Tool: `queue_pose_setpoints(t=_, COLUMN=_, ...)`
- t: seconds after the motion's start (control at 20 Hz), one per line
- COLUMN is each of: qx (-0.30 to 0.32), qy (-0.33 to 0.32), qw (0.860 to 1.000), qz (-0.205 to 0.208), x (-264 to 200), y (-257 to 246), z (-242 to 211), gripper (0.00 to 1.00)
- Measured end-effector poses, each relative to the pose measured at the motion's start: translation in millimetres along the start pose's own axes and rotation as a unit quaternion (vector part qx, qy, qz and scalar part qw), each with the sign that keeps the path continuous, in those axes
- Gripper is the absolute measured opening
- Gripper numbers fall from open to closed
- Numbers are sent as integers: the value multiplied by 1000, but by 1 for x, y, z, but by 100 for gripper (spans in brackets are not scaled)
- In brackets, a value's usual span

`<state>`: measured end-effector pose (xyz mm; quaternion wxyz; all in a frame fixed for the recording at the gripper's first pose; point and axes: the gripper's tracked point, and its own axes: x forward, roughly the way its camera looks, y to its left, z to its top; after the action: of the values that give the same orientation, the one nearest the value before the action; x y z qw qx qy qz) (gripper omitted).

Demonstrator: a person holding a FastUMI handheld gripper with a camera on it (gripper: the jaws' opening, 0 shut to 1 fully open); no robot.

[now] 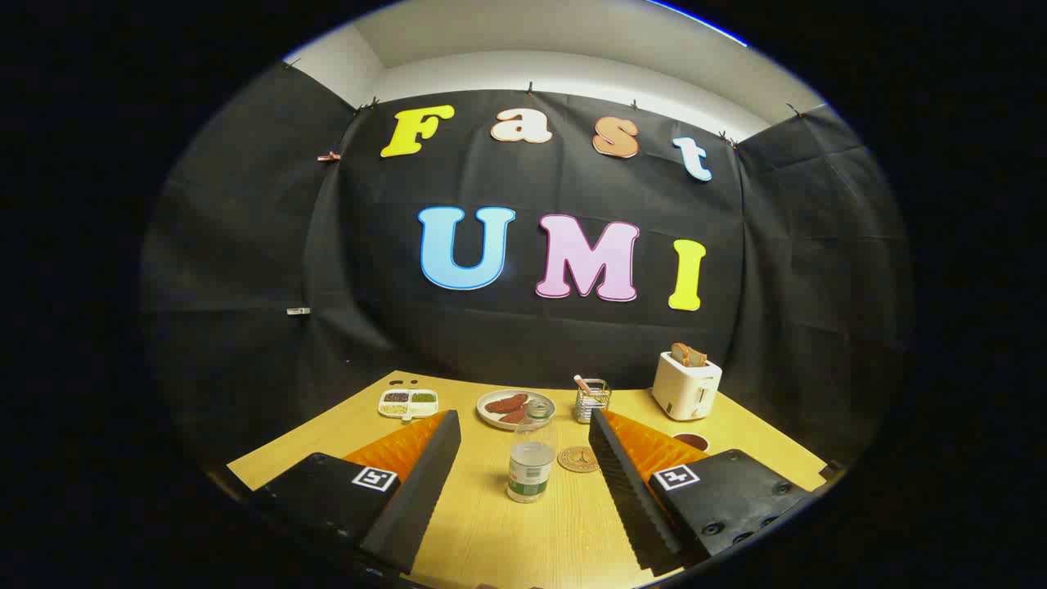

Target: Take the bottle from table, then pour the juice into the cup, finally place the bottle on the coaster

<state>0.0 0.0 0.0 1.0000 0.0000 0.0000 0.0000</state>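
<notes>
Bottle (532, 458) stands upright between the spread fingers of the gripper (523, 446), untouched, with the coaster (578, 459) just beside it. Risk — an off-centre closure could tip it.

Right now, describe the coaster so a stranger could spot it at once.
Start at the wooden table and the open gripper above it. The clear bottle stands between and just ahead of the fingers; the coaster lies right beside it. It is the only flat, round, brown disc, smaller than the plate behind.
</notes>
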Motion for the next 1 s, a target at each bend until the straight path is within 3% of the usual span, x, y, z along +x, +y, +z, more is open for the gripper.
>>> queue_pose_setpoints(t=0.45, qx=17, qy=11, qw=999, qz=-34, x=2, y=-9, z=-11, gripper=97)
queue_pose_setpoints(t=1.0, qx=32, qy=30, qw=998, qz=-35, x=18, y=-4, z=-24, gripper=97)
